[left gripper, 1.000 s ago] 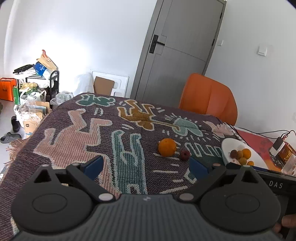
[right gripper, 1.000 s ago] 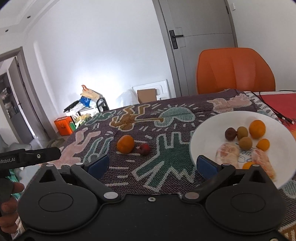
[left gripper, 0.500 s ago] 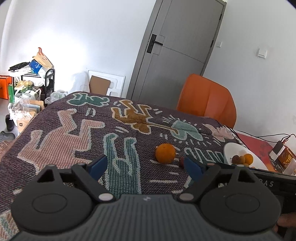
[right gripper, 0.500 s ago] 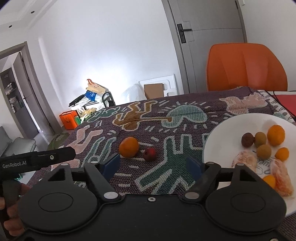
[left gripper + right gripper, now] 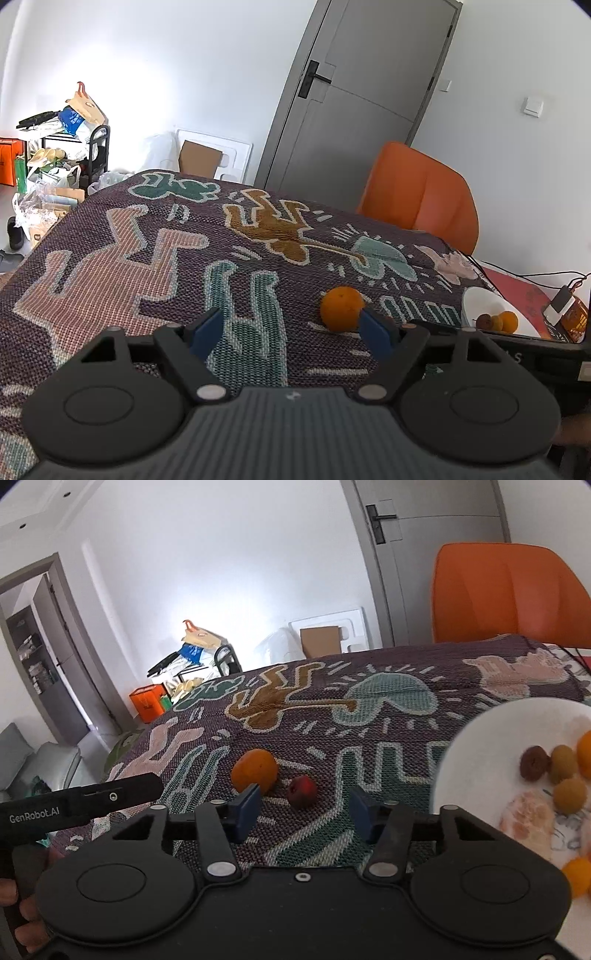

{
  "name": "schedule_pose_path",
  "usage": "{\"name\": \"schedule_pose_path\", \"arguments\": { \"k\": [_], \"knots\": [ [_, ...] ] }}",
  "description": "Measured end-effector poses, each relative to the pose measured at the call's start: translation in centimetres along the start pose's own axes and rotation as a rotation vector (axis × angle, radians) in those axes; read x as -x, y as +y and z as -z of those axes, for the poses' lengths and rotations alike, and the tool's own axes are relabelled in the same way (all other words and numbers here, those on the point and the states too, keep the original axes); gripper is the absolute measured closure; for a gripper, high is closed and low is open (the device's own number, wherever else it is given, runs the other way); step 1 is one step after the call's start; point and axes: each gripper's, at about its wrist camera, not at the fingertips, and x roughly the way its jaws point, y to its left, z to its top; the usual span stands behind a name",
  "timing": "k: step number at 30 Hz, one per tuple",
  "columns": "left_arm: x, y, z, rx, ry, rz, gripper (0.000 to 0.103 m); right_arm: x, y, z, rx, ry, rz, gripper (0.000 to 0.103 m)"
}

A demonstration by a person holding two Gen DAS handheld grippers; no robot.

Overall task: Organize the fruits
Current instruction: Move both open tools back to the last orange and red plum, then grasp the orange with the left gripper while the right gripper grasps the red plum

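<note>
In the right wrist view, the right gripper (image 5: 303, 814) hangs low over the patterned blanket (image 5: 388, 709) with its 2 blue pads spread apart and nothing between them. Just beyond the gap lies a small red fruit (image 5: 302, 791), and the orange (image 5: 255, 770) sits just left of it, apart from it. The white plate (image 5: 476, 775) at the right carries several small brown, olive and orange fruits plus peeled segments. In the left wrist view, the left gripper (image 5: 291, 334) is also spread wide and empty, the orange (image 5: 342, 309) just beyond its right pad. Farther back stand an orange chair (image 5: 421, 199) and a grey door (image 5: 354, 96).
</note>
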Motion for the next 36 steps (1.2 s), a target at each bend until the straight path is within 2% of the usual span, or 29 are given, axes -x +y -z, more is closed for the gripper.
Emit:
{"name": "schedule_pose_path", "arguments": {
  "k": [1,6,9,11,16,18,19,24,26,31,36],
  "knots": [
    [-0.1,0.1,0.0,0.005,0.002,-0.001,0.024,-0.3,0.1,-0.1,0.006,0.006,-0.007,0.059],
    [-0.5,1.0,-0.1,0.021,0.006,-0.014,0.025,-2.0,0.7,-0.5,0.041,0.038,-0.012,0.060],
    [-0.7,1.2,-0.2,0.026,0.007,-0.018,0.027,-3.1,0.9,-0.5,0.058,0.068,-0.004,0.070],
    [-0.8,1.1,-0.3,0.024,0.009,-0.018,0.027,-3.8,1.0,-0.3,0.078,0.093,0.014,0.085],
    [-1.4,0.3,-0.7,0.000,0.011,-0.008,0.027,-3.4,0.9,-0.3,0.082,0.082,0.028,0.086],
    [-1.6,-0.2,-0.8,-0.007,0.010,-0.001,0.027,-2.9,0.7,-0.4,0.073,0.072,0.027,0.099],
    [-1.8,-0.4,-0.8,-0.012,0.010,0.003,0.028,-2.7,0.5,-0.5,0.068,0.067,0.027,0.102],
    [-2.9,-1.4,-0.7,-0.029,0.026,0.013,0.028,-2.1,0.0,-0.8,0.068,0.069,0.027,0.101],
    [-3.0,-1.5,-0.7,-0.029,0.023,0.013,0.028,-2.0,-0.1,-1.0,0.067,0.064,0.031,0.088],
    [-2.8,-0.8,-0.8,-0.019,0.014,-0.004,0.029,-2.6,0.2,-1.2,0.089,0.069,0.015,0.075],
    [-2.7,-0.1,-1.1,-0.010,0.014,-0.011,0.029,-4.1,0.7,-1.2,0.098,0.091,0.005,0.073]
  ]
}}
